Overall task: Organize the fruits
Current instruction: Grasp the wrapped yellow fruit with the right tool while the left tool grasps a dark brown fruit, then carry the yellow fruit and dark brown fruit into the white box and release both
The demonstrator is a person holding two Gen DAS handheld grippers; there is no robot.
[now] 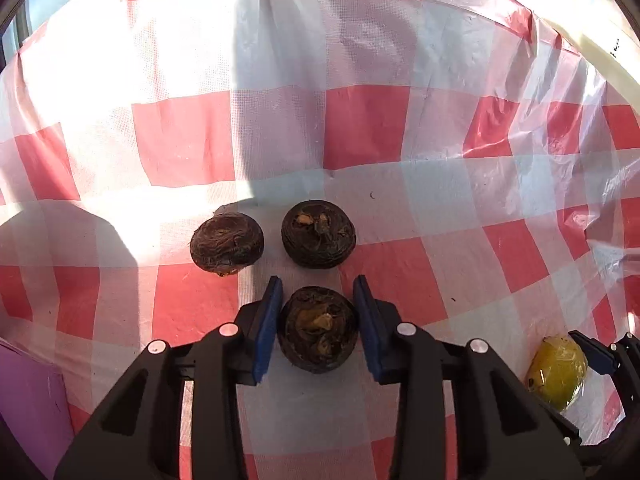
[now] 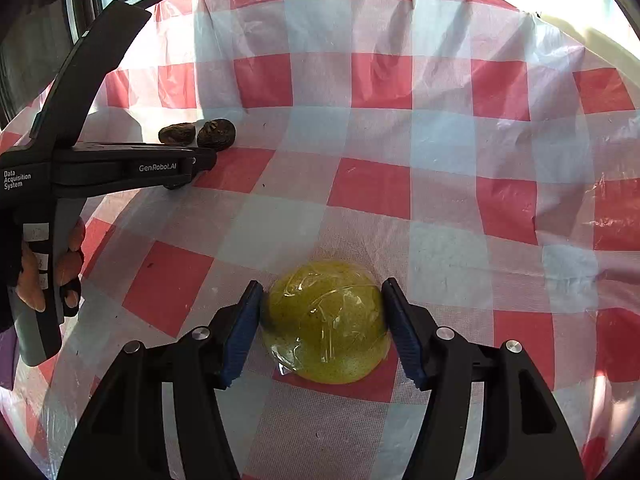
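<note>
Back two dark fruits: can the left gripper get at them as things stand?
Probably not yet. The left gripper has a third dark fruit between its jaws; the back two dark fruits lie unobstructed just beyond on the tablecloth.

Cloth [image 1: 280, 132] beyond the two far dark fruits [image 1: 227, 243] [image 1: 318, 233] lay bare, free to pass. Those two sat just ahead of the left gripper [image 1: 318, 330], blocking a straight push fwd. Wide bare cloth btw. left gripper & wrapped yellow fruit [image 2: 326, 322]; right side also clear.
</note>
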